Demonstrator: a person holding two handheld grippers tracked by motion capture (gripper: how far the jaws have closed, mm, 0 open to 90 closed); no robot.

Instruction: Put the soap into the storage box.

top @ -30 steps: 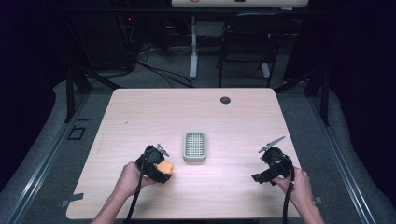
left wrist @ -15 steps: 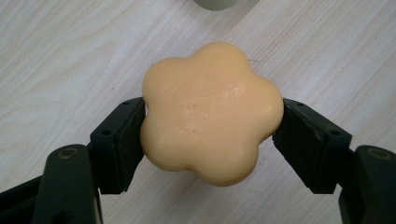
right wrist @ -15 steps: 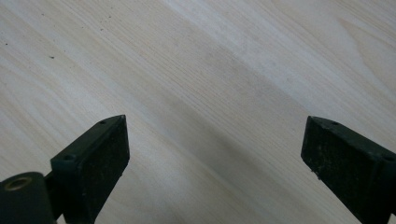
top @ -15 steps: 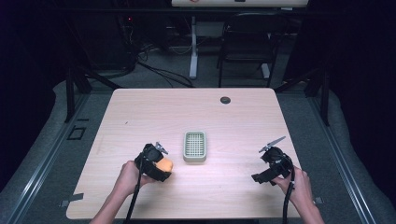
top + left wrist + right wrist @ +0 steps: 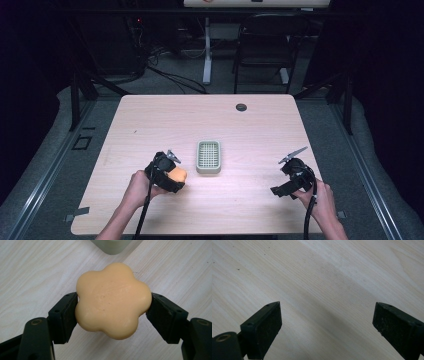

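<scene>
An orange flower-shaped soap [image 5: 113, 300] sits between the two black pads of my left gripper [image 5: 113, 312], which is shut on it just above the wood. In the high view the same soap [image 5: 177, 175] shows at the tip of the left gripper [image 5: 170, 176], just left of a pale green slatted soap dish [image 5: 208, 156]. A corner of that dish [image 5: 112, 246] peeks in at the top of the left gripper view. My right gripper [image 5: 280, 189] rests near the table's right front, and its jaws stand wide apart over bare wood [image 5: 327, 322].
The light wooden table [image 5: 150, 125] has a small black round cap [image 5: 241, 107] near its far edge. Beyond the table stand a black chair [image 5: 262, 45] and a white desk leg [image 5: 206, 50] with cables on the floor.
</scene>
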